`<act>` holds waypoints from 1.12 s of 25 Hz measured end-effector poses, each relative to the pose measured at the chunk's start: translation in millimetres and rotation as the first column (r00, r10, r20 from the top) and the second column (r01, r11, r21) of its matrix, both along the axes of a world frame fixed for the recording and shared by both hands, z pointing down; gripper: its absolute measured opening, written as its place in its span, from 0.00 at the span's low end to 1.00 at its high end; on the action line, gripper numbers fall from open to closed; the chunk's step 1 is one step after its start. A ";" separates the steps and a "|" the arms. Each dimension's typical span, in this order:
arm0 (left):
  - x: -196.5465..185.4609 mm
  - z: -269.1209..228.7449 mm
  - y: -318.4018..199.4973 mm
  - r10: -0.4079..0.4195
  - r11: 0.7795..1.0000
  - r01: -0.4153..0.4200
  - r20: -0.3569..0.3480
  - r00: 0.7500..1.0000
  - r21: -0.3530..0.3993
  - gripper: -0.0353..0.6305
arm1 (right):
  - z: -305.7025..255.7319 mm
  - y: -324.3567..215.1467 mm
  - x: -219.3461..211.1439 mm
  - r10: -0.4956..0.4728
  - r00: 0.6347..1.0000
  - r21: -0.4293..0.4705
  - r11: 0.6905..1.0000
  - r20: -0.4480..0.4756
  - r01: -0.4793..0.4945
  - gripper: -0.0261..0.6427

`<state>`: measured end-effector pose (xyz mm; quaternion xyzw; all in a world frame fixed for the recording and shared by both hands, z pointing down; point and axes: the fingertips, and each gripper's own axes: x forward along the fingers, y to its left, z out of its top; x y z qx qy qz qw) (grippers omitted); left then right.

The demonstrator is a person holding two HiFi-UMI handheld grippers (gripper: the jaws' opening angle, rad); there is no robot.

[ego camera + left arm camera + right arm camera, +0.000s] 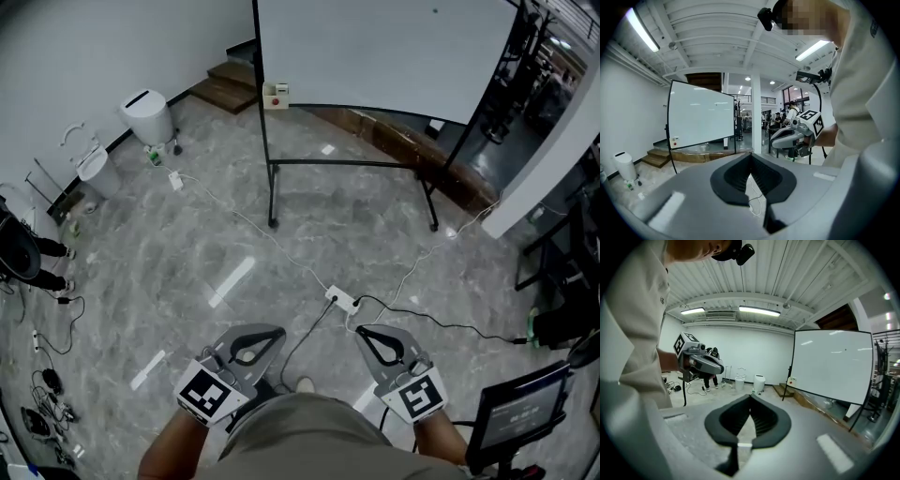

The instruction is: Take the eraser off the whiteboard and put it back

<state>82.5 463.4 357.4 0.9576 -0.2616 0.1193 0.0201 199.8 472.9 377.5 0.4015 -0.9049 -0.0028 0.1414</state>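
Note:
The whiteboard [384, 52] stands on a black frame across the room, far ahead of me. A small white eraser with a red dot [276, 95] sits at its lower left corner; it also shows as the eraser [673, 140] in the left gripper view and the eraser [791, 380] in the right gripper view. My left gripper [265, 330] and right gripper [364, 333] are held low, close to my body and side by side. Both are shut, with nothing between the fingertips. Each gripper view shows its own closed tips, left gripper [751, 154] and right gripper [751, 397].
A power strip [342, 300] and cables lie on the marble floor between me and the board. Two white bins [147, 114] stand at the left wall, wooden steps [228, 86] behind the board. A screen on a stand [520, 412] is at my right.

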 end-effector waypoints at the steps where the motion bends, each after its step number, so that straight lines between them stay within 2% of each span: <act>1: -1.9 1.8 -1.3 -0.001 1.000 0.001 -0.002 1.000 0.000 0.06 | -1.5 -1.0 -1.9 -0.002 1.000 0.003 1.000 0.004 0.002 0.04; 6: -14.6 7.8 -4.6 -0.022 0.999 0.021 -0.028 0.999 -0.025 0.06 | 1.2 -5.7 -14.6 -0.001 1.000 -0.013 1.000 -0.006 0.001 0.04; 13: -55.2 17.5 -16.1 -0.039 0.999 0.038 -0.024 0.999 -0.035 0.06 | 0.5 -22.7 -52.4 -0.007 0.999 -0.011 1.000 -0.031 0.006 0.04; 24: -158.8 14.3 -63.4 -0.067 0.997 0.066 -0.045 0.997 -0.031 0.06 | -3.5 -69.5 -147.9 -0.017 0.999 -0.022 1.000 -0.049 0.016 0.04; 28: -202.0 19.0 -82.0 -0.085 0.995 0.081 -0.069 0.994 -0.063 0.06 | -0.2 -90.0 -192.1 -0.021 0.998 -0.025 0.999 -0.052 0.019 0.04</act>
